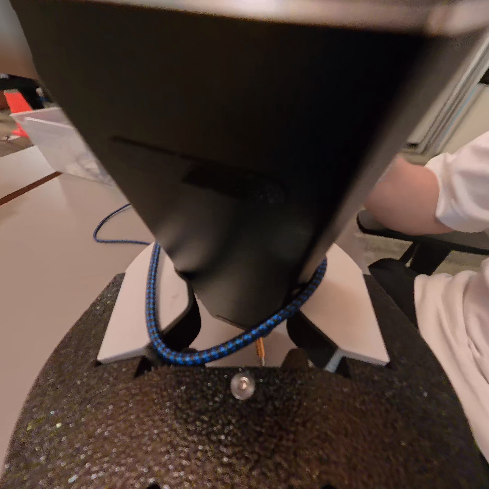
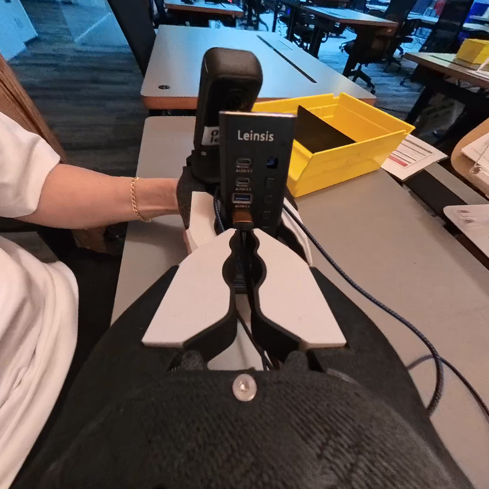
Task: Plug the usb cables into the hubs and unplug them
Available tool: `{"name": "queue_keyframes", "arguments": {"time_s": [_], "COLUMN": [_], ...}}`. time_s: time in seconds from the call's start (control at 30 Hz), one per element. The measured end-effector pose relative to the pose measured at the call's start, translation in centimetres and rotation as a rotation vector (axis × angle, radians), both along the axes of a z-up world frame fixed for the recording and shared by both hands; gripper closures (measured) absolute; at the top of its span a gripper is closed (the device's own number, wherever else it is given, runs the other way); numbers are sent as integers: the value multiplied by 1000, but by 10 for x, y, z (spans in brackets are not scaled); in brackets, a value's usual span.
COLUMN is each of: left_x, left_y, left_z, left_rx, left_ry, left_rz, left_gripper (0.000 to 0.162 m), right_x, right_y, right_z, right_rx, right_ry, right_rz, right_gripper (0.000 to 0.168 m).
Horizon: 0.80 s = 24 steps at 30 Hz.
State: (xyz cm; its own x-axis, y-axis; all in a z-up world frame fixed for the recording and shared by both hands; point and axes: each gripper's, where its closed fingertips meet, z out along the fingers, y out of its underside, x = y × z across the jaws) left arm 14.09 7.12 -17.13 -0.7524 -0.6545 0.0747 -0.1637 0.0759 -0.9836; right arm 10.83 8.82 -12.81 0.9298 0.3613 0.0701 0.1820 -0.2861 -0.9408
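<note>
A black USB hub (image 2: 254, 148) stands upright with its ports facing my right wrist camera. My left gripper (image 1: 243, 264) is shut on the hub's lower end. The hub's plain back (image 1: 211, 119) fills the left wrist view. The left gripper's white fingers (image 2: 201, 222) show on either side of the hub. My right gripper (image 2: 243, 231) is shut on a black USB cable, just behind its copper-collared plug (image 2: 240, 217). The plug sits in a low port on the hub. A blue braided cable (image 1: 211, 352) loops under the hub and trails off across the table (image 2: 370, 299).
A yellow bin (image 2: 344, 164) with a black divider stands behind the hub, on the grey table (image 2: 370, 238). A printed sheet (image 2: 412, 156) lies to its right. A person's forearm (image 2: 92, 195) reaches in from the left. A white box (image 1: 53, 137) sits far left. There is about 5 cm between the tips of the two grippers.
</note>
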Motion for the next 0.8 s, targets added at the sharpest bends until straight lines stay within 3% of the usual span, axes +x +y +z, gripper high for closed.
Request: {"name": "queue_keyframes", "arguments": {"time_s": [0.33,0.43,0.8], "left_x": [-9,-17,-4], "left_y": [-10,-10,-3], "left_z": [19,28,22], "left_rx": [-182,-240,-113], "left_ry": [-126,-165,-171], "left_rz": [-78,-131,-5], "left_gripper": [79,90,90], "right_x": [-5,3,11], "right_y": [-7,-10,-7], "right_z": [2,3,0], "right_rx": [-17,-18,-29], "right_ry": [62,57,-24], "right_rz": [73,54,-17], "right_gripper": [162,162,162]}}
